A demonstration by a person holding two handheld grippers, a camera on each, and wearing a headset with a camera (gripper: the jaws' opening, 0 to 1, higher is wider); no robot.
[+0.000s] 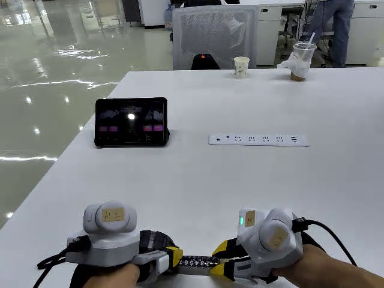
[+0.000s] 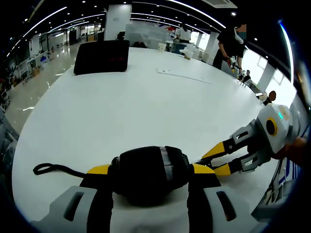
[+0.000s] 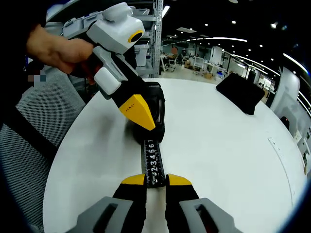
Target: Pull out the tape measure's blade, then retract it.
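The black tape measure case [image 2: 148, 172] sits clamped between my left gripper's [image 2: 150, 170] yellow fingertips, its wrist strap [image 2: 51, 170] trailing left on the table. In the head view the case [image 1: 157, 243] lies at the near table edge with the left gripper [image 1: 170, 257] shut on it. A short length of numbered blade [image 3: 152, 162] runs from the case [image 3: 154, 109] to my right gripper [image 3: 155, 181], which is shut on the blade's end. The blade [image 1: 197, 262] spans the small gap between both grippers, with the right gripper [image 1: 221, 259] beside it.
A black tablet [image 1: 131, 122] stands at the left middle of the white table [image 1: 252, 180]. A white power strip [image 1: 258, 140] lies to the right of it. A paper cup [image 1: 241, 66] and a plastic drink cup [image 1: 302, 57] stand at the far edge, near a grey chair [image 1: 215, 36].
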